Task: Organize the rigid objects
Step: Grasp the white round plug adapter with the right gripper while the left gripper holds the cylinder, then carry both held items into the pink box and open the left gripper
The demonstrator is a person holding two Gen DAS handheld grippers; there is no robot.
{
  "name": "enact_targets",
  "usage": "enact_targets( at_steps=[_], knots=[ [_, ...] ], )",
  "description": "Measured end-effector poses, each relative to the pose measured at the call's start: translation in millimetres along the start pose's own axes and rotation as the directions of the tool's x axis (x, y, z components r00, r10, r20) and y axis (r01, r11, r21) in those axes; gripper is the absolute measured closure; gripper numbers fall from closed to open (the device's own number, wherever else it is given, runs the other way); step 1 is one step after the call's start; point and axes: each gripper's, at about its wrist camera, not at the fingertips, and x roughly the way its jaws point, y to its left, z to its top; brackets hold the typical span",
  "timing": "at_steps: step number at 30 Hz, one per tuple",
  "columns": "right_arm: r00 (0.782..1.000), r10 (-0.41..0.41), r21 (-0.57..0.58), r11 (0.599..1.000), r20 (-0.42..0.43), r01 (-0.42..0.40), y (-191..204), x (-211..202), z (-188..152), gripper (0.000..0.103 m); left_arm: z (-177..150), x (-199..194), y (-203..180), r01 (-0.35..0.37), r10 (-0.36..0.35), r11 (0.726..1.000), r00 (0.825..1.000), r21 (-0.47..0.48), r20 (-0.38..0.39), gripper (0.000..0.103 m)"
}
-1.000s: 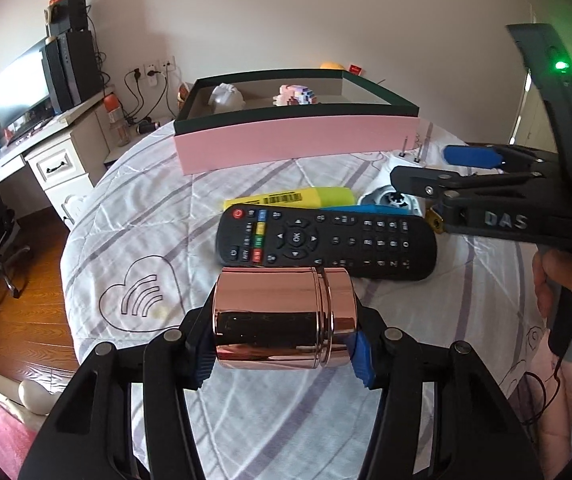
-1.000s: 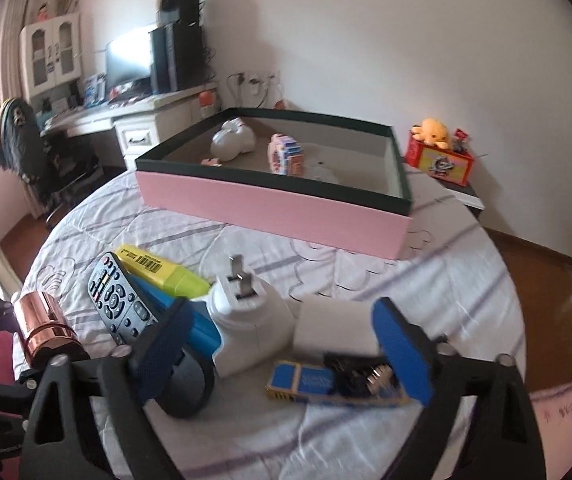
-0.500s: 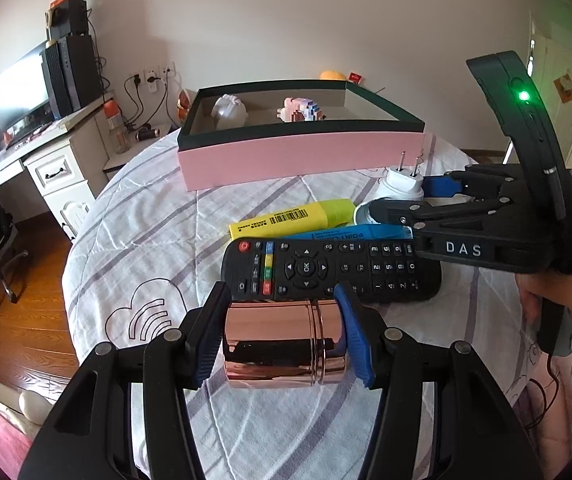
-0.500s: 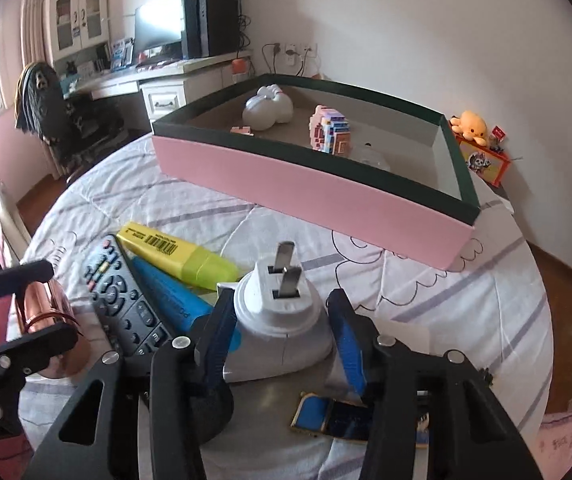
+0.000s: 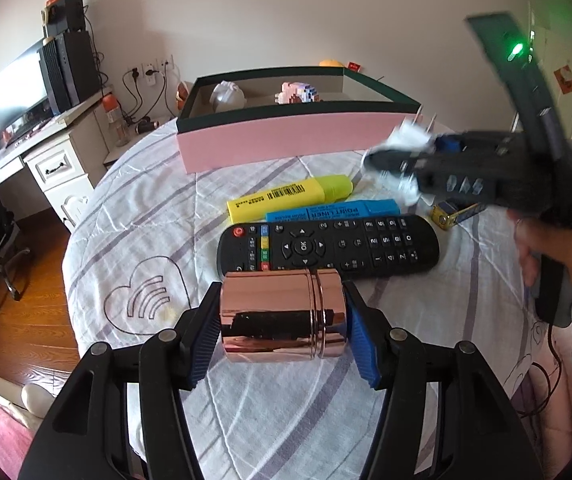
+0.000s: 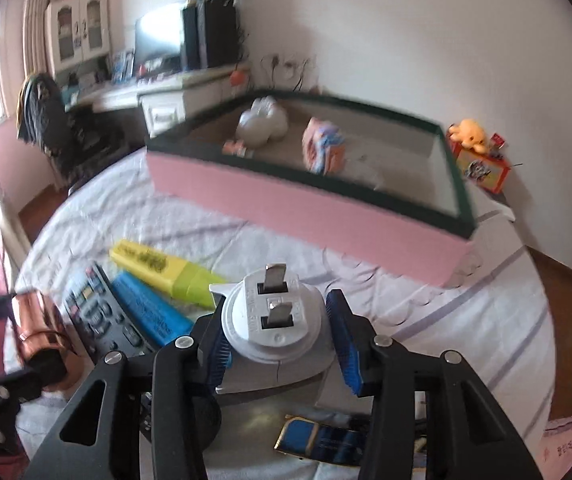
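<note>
Left tongs (image 5: 282, 336): jaws have just been opening slightly; copper canister (image 5: 282, 316) lies on its side between the blue pads, contact hard to judge.
Right tongs (image 6: 276, 336): jaws have just been closing, clamped on the white plug adapter (image 6: 272, 320), prongs up; its base is hidden behind the pads.
Desk (image 5: 134, 216): round, quilt-covered; remote (image 5: 328, 246), yellow highlighter (image 5: 290, 196) and blue highlighter (image 5: 332, 210) lie side by side.
Pink box (image 6: 306, 208): blurred; contents indistinct.
Battery (image 5: 452, 214): partly covered by the right tongs.
</note>
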Motion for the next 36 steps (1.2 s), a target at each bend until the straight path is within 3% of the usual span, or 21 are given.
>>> enact_targets(
  at_steps=[6, 16, 27, 36],
  knots=[
    [0.998, -0.036, 0.032, 0.999, 0.047, 0.035, -12.4, -22.2, 3.9, 0.057, -0.8, 6.6, -1.1, -0.003, 0.003, 1.0, 1.0, 0.001, -0.015, 0.045],
    [0.998, -0.047, 0.086, 0.995, 0.041, 0.043, -28.3, -29.5, -1.9, 0.057, 6.4, -0.6, -7.3, 0.005, -0.005, 1.0, 1.0, 0.009, 0.023, 0.049],
    [0.995, -0.054, 0.085, 0.995, 0.082, 0.047, -38.4, -49.2, 10.4, 0.057, 61.1, -12.1, -7.3, -0.034, 0.029, 0.999, 0.991, 0.04, 0.129, 0.048],
    [0.993, -0.064, 0.089, 0.995, 0.097, 0.055, -50.4, -52.3, 20.5, 0.057, 100.4, 2.6, -11.4, -0.045, 0.034, 0.997, 0.987, 0.066, 0.155, 0.049]
  ],
)
